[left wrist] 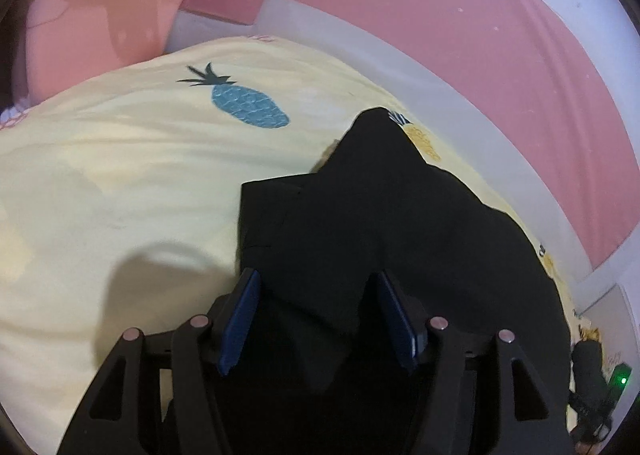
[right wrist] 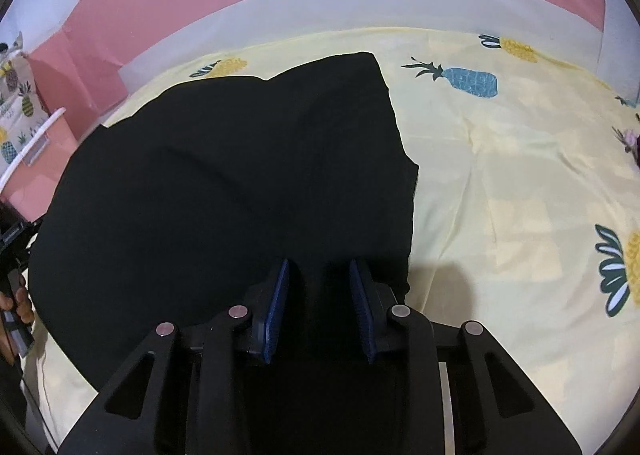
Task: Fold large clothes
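My left gripper (left wrist: 316, 319) stands about half open, pads astride the near edge of the black garment (left wrist: 372, 215); whether they pinch cloth I cannot tell. My right gripper (right wrist: 318, 303) is narrower, with dark fabric between its pads, grip likewise unclear. The garment (right wrist: 224, 183) lies on the pineapple-print bedsheet (right wrist: 520, 159), stretching from the lower centre toward the upper part of both frames. Both hands sit at its near edge, so I judge the fold goes forward.

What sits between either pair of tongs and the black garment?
Nothing visible. The black garment lies spread on the pineapple-print sheet, directly under the left tongs and right tongs, with black cloth between both pairs of open pads.
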